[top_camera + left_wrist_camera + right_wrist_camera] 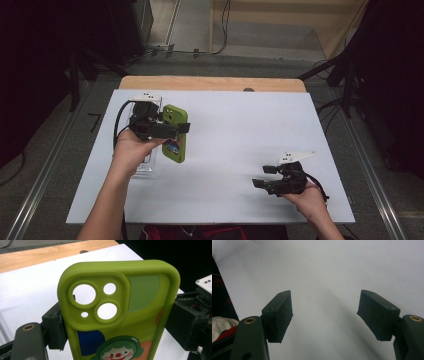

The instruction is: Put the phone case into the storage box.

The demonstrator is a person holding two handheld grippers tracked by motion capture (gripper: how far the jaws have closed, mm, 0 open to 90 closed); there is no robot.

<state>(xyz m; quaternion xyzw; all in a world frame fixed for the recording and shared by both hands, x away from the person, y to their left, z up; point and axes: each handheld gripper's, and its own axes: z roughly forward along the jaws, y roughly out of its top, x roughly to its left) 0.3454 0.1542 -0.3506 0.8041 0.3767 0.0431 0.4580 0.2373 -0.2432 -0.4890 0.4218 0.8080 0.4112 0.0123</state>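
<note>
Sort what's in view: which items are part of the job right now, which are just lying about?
In play:
- green phone case, clamped between the left gripper jaws
- clear plastic box under the left hand, probably the case's packaging

Idle or background:
- right gripper, open over the bare white table sheet
- cables on the floor beyond the table

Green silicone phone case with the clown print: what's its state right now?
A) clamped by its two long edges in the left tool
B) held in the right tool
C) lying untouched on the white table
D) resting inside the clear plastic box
A: in the left gripper view the green silicone phone case sits between the left tool's black jaws, which press on both its long edges; the right tool is open with nothing in it.
</note>
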